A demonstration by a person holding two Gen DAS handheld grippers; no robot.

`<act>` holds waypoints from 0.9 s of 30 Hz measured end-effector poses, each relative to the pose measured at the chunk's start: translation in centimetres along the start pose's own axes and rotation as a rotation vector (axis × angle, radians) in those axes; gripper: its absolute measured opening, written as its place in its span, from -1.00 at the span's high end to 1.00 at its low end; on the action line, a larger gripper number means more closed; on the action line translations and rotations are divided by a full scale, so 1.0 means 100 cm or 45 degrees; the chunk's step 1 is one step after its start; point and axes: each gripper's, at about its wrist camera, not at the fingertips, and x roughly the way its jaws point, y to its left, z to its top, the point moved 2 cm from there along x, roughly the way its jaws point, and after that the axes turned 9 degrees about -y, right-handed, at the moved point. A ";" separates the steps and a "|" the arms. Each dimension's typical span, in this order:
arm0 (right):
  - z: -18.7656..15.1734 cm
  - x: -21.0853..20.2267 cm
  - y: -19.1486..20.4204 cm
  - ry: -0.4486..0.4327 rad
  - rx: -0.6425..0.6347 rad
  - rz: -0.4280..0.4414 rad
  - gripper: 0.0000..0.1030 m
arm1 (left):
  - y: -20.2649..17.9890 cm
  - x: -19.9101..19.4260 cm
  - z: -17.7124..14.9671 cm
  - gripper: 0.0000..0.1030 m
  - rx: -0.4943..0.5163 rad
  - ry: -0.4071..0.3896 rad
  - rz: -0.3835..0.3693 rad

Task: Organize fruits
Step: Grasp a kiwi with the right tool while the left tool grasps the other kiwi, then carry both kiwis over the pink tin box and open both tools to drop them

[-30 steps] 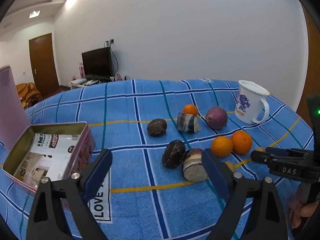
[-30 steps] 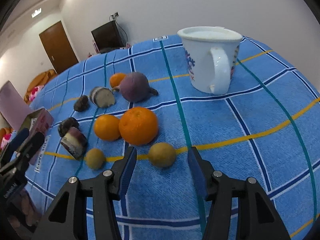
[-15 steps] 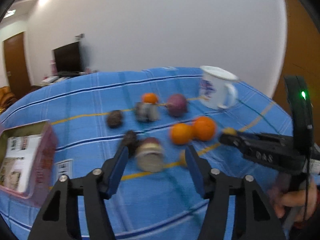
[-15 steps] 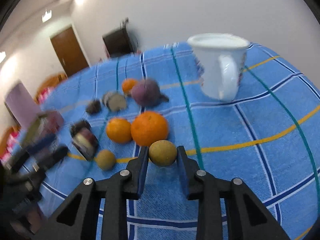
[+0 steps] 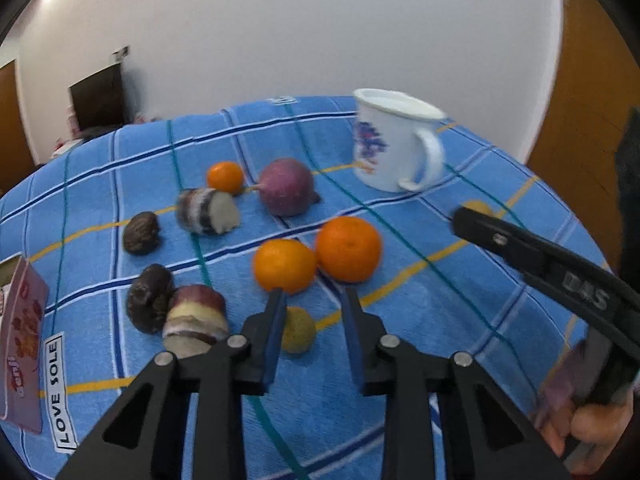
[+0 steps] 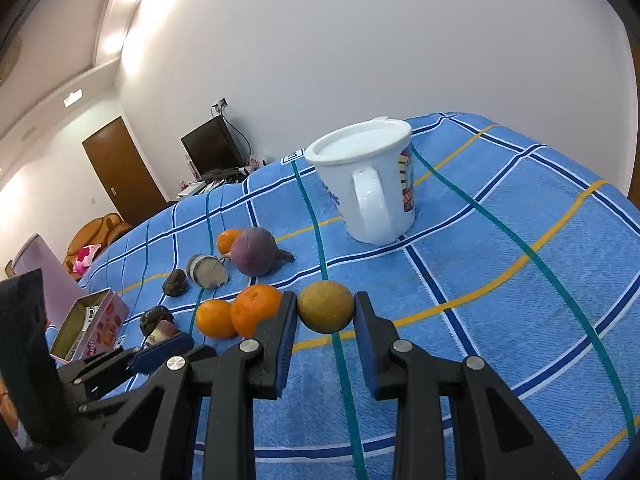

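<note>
R gripper (image 6: 325,314) pinches a yellow-brown fruit (image 6: 326,312) w/ both pads. L gripper (image 5: 313,300) is part open, empty, around a 2nd yellow fruit (image 5: 298,330) only its cam shows. Beyond: oranges (image 6: 256,314), mug (image 6: 366,184), blue plaid cloth (image 6: 500,300); TV (image 6: 212,146), door (image 6: 122,170).

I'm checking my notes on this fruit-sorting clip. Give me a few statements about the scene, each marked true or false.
1. The right hand-held gripper holds a yellowish-brown round fruit. True.
2. The white mug lies on its side. False: it stands upright.
3. Two oranges sit touching side by side. True.
4. The left hand-held gripper grips an orange. False: its fingers are apart, holding nothing.
5. The pink tin is shut. False: its lid is up.
</note>
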 end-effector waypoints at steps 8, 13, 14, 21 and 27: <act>-0.002 0.003 -0.001 0.023 0.017 0.021 0.41 | 0.019 0.015 -0.007 0.46 -0.125 0.102 -0.007; -0.003 0.004 -0.001 0.026 0.009 0.008 0.41 | 0.016 0.016 -0.010 0.49 -0.110 0.100 -0.012; -0.003 0.004 0.000 0.022 0.003 0.004 0.41 | 0.016 0.016 -0.011 0.50 -0.114 0.097 -0.015; -0.002 -0.008 0.019 -0.086 -0.137 0.000 0.41 | 0.019 -0.027 -0.008 0.50 -0.090 -0.108 0.044; -0.003 -0.019 0.038 -0.165 -0.217 0.104 0.41 | 0.037 -0.063 -0.007 0.50 -0.081 -0.225 0.107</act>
